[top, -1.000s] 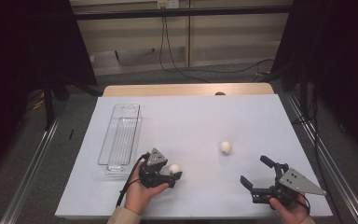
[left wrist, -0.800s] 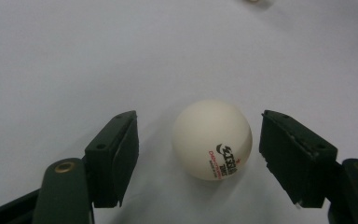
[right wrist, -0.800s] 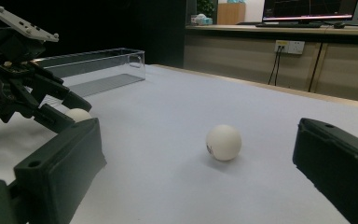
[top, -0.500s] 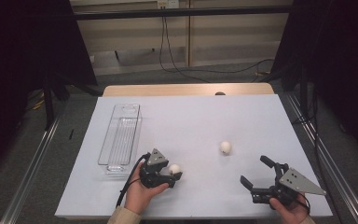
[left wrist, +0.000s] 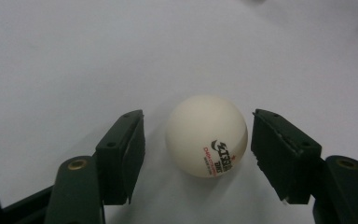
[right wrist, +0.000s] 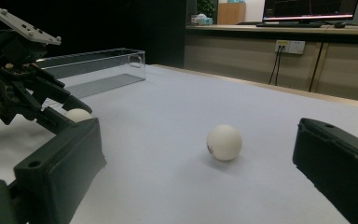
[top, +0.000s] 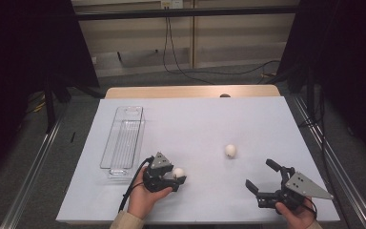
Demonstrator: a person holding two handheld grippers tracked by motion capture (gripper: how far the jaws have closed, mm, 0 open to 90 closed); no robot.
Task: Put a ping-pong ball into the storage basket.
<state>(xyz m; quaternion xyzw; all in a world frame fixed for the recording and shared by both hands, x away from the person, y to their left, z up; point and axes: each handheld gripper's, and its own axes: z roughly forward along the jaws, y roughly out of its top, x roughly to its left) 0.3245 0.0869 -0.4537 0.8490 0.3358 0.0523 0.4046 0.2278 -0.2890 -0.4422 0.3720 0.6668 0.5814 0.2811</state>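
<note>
This looks like a lab or test room. A tabletop (top: 195, 119) covered in plain white sheeting stands between black curtains (top: 24, 57), with metal rails (top: 33, 162) along the floor. Cables (top: 171, 47) hang from a wall socket (top: 167, 4), and monitors (right wrist: 307, 9) glow on a far counter (right wrist: 279, 30).

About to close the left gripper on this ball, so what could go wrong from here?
The ball sits between the open jaws of the left gripper with gaps on both sides, nearer one jaw; uneven contact may roll it away on the smooth white table. The second ball lies loose nearby and could be knocked.
</note>
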